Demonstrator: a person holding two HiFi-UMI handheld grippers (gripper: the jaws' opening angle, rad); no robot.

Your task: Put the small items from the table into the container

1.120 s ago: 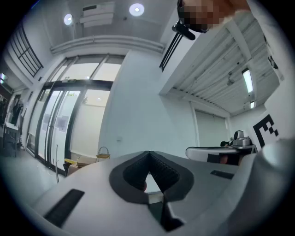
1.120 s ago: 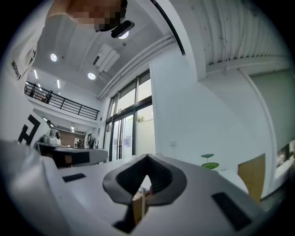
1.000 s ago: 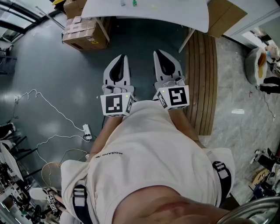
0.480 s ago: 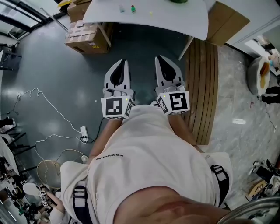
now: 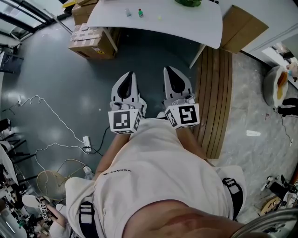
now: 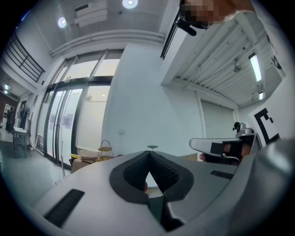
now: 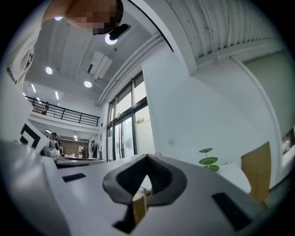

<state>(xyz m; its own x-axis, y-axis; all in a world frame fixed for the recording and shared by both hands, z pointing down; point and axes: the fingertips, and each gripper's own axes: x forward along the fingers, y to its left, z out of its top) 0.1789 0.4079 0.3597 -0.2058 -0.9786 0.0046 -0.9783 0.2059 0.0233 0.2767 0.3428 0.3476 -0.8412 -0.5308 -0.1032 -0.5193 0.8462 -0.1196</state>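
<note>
Now holding the left claw [image 5: 130,74] pinched together and empty above the grey floor [image 5: 70,93], pointing toward the small items [image 5: 139,13] on the white counter [image 5: 186,18], well apart; holding the right claw [image 5: 167,69] alongside, likewise together and empty.

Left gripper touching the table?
Apart. Head view: a stretch of dark floor lies between the left gripper and the near edge of the white table.
</note>
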